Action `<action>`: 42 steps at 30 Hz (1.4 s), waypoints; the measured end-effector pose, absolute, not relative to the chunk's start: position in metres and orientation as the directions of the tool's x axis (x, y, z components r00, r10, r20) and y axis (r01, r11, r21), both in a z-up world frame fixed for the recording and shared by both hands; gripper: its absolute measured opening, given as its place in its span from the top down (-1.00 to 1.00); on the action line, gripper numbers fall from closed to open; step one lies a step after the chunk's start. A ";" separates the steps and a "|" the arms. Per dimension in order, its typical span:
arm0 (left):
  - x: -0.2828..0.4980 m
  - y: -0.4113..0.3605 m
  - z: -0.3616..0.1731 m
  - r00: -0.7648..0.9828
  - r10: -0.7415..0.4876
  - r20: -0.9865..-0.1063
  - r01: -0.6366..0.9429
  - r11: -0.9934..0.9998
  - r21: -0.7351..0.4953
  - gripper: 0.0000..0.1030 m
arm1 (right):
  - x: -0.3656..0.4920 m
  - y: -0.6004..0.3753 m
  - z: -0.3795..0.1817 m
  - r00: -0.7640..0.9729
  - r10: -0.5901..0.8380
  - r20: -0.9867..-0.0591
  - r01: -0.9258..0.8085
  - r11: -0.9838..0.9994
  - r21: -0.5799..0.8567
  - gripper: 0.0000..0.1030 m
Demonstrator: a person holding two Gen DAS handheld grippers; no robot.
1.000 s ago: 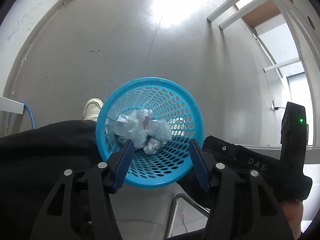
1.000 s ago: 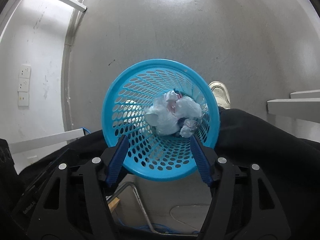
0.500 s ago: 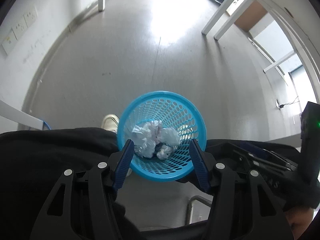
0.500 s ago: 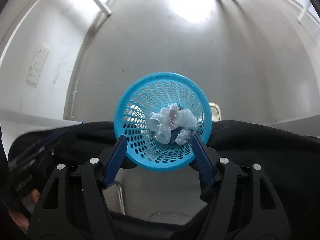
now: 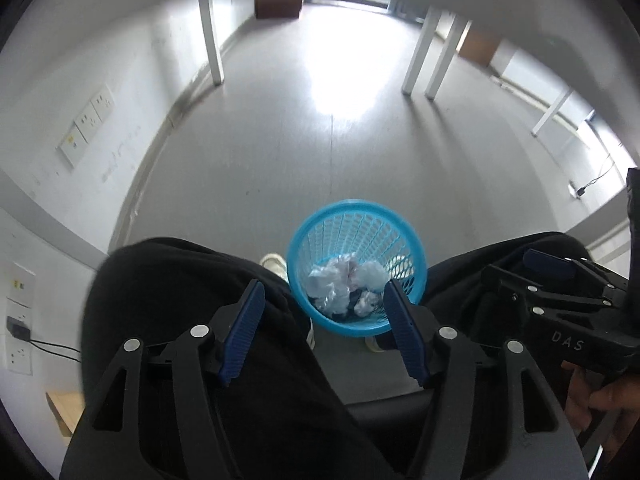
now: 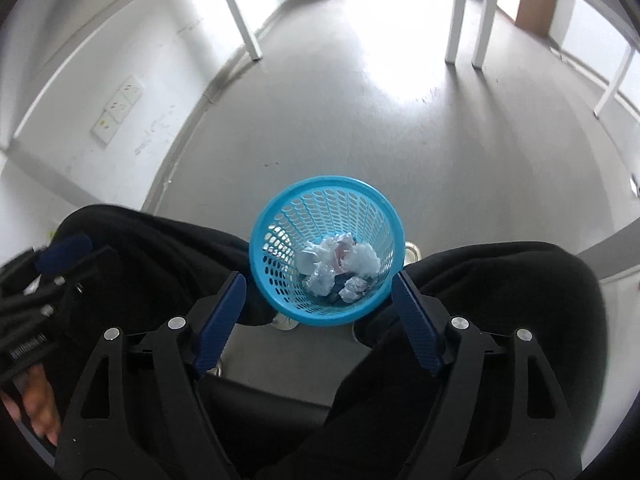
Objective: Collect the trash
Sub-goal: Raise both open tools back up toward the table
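A round blue plastic wastebasket [image 5: 357,222] stood upright on the smooth grey floor [image 5: 280,152], between the seated person's knees. Its tapering wall was a lattice of small oval holes under a solid, rolled rim. At the bottom lay several crumpled paper balls [image 5: 344,280], white and bluish, creased and irregular, bunched together against the near side of the basket.

The left gripper [image 5: 324,304] hung above the person's lap with its two ribbed blue fingers [image 5: 245,332] spread wide and nothing between them; the basket showed in the gap, well below. The right gripper [image 6: 318,294] was likewise spread apart and empty, its ridged blue pads [image 6: 416,320] set on black angular arms with silver rivets, framing the same basket from above.

Black, matte trousers [image 6: 480,280] covered both thighs, and a pale shoe [image 5: 274,262] touched the floor just beside the basket's left wall. White square table legs [image 6: 454,12] rose from the floor farther back, and flat socket plates [image 6: 118,114] sat on the white wall at left.
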State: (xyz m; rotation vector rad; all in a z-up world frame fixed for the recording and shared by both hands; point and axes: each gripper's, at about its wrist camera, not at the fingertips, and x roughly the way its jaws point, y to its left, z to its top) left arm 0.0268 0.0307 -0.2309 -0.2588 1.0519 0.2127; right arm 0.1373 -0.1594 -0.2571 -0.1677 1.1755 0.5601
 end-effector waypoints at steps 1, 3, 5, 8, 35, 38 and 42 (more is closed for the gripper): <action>0.020 0.031 -0.223 0.499 0.049 -0.865 -0.288 0.951 -0.113 -0.27 | 0.132 -0.163 -0.249 0.280 0.333 -0.900 -0.508 0.847 0.156 -0.42; 0.007 0.033 -0.210 0.533 0.041 -0.845 -0.277 0.952 -0.128 -0.31 | 0.120 -0.171 -0.230 0.312 0.354 -0.882 -0.532 0.834 0.147 -0.46; -0.006 0.035 -0.195 0.571 0.034 -0.820 -0.264 0.953 -0.145 -0.36 | 0.109 -0.181 -0.211 0.348 0.373 -0.860 -0.545 0.827 0.138 -0.52; -0.025 0.037 -0.170 0.633 0.020 -0.774 -0.240 0.955 -0.172 -0.45 | 0.097 -0.201 -0.183 0.395 0.403 -0.826 -0.545 0.826 0.143 -0.59; 0.093 0.020 0.008 0.869 0.077 -0.489 -0.072 0.997 0.027 -0.88 | 0.185 -0.212 0.005 0.674 0.454 -0.582 -0.513 0.855 0.072 -0.83; 0.124 0.027 0.003 0.847 0.060 -0.529 -0.066 0.998 0.007 -0.88 | 0.220 -0.204 0.007 0.668 0.444 -0.597 -0.496 0.864 0.088 -0.83; 0.167 0.039 -0.004 0.816 0.040 -0.576 -0.073 0.997 -0.034 -0.88 | 0.262 -0.196 0.004 0.643 0.438 -0.628 -0.472 0.873 0.125 -0.83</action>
